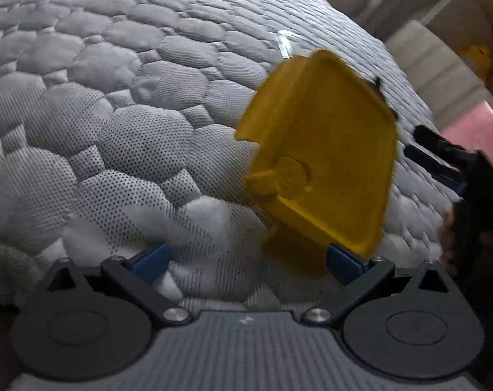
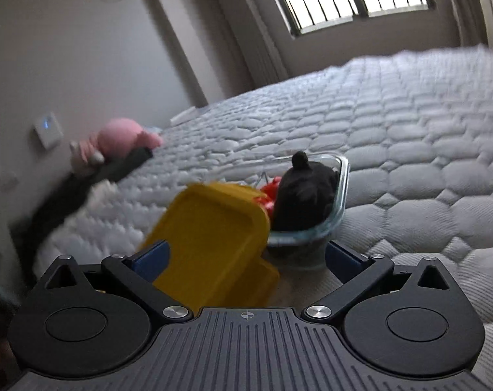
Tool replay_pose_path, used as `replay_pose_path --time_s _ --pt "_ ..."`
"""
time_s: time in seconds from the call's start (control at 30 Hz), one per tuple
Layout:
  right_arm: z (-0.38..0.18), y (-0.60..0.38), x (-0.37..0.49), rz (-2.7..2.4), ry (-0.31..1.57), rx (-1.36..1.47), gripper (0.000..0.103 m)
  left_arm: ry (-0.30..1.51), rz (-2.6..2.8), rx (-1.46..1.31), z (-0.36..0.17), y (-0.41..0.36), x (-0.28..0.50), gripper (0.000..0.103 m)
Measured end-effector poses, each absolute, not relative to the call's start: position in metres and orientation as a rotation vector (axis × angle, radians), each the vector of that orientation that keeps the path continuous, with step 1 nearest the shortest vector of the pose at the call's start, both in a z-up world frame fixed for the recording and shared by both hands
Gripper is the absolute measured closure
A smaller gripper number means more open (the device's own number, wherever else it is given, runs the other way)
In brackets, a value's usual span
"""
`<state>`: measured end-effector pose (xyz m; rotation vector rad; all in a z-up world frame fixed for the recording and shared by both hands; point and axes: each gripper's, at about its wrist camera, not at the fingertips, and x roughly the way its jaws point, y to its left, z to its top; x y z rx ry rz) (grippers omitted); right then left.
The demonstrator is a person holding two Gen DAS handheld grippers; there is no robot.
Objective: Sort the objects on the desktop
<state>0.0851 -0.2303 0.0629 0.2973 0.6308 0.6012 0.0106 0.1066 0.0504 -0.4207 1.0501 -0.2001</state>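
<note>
In the left wrist view, the left gripper [image 1: 244, 262] is standing wide with nothing pressed between its blue pads, while the yellow lid [image 1: 324, 163] is tilting on edge right of centre over the quilted mattress [image 1: 116, 114].

In the right wrist view, the right gripper [image 2: 244, 260] is gaping wide; the yellow lid [image 2: 210, 238] is lying loose between its fingers at lower centre, just before the glass container [image 2: 342, 189] holding a black object [image 2: 305, 192].
</note>
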Motion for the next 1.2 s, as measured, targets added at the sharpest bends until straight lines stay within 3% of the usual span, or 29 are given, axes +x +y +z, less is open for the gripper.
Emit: replay_pose_path --time_s 0.13,0.23,0.3,0.37,0.4,0.47,0.53,0.63,0.83,1.0,1.1,1.13,1.2 --pt "0.055 -0.228 0.108 0.588 0.671 0.354 0.000 0.952 -0.226 -0.412 0.060 0.091 0.027 0.004" --pt "0.043 -0.224 0.120 0.558 0.697 0.392 0.002 0.957 -0.235 -0.342 0.061 0.077 0.041 0.032" --pt "0.040 -0.225 0.118 0.529 0.698 0.411 0.007 0.940 -0.240 -0.328 0.067 0.077 0.044 0.038" --pt "0.041 -0.227 0.113 0.480 0.703 0.404 0.032 0.904 -0.261 -0.330 0.075 0.082 0.042 0.059" --pt "0.043 -0.230 0.108 0.476 0.702 0.395 0.038 0.892 -0.278 -0.324 0.081 0.085 0.042 0.059" --pt "0.047 -0.233 0.101 0.522 0.711 0.387 0.068 0.862 -0.284 -0.288 0.092 0.085 0.044 0.061" --pt "0.052 -0.231 0.091 0.556 0.713 0.353 0.068 0.818 -0.255 -0.219 0.106 0.082 0.049 0.066" --pt "0.064 -0.225 0.074 0.551 0.649 0.292 0.068 0.739 -0.240 -0.105 0.140 0.073 0.070 0.062" --pt "0.090 -0.225 0.068 0.516 0.525 0.357 0.068 0.638 -0.267 0.198 0.194 0.006 0.149 0.068" --pt "0.081 -0.212 0.081 0.409 0.508 0.400 0.066 0.633 -0.200 0.445 0.168 -0.057 0.207 0.068" --pt "0.069 -0.216 0.086 0.329 0.517 0.410 0.066 0.594 -0.132 0.484 0.154 -0.053 0.208 0.067" --pt "0.066 -0.220 0.088 0.315 0.527 0.409 0.063 0.594 -0.130 0.441 0.154 -0.038 0.200 0.065" --pt "0.064 -0.237 0.085 0.319 0.537 0.442 0.048 0.614 -0.133 0.308 0.154 0.001 0.184 0.041"
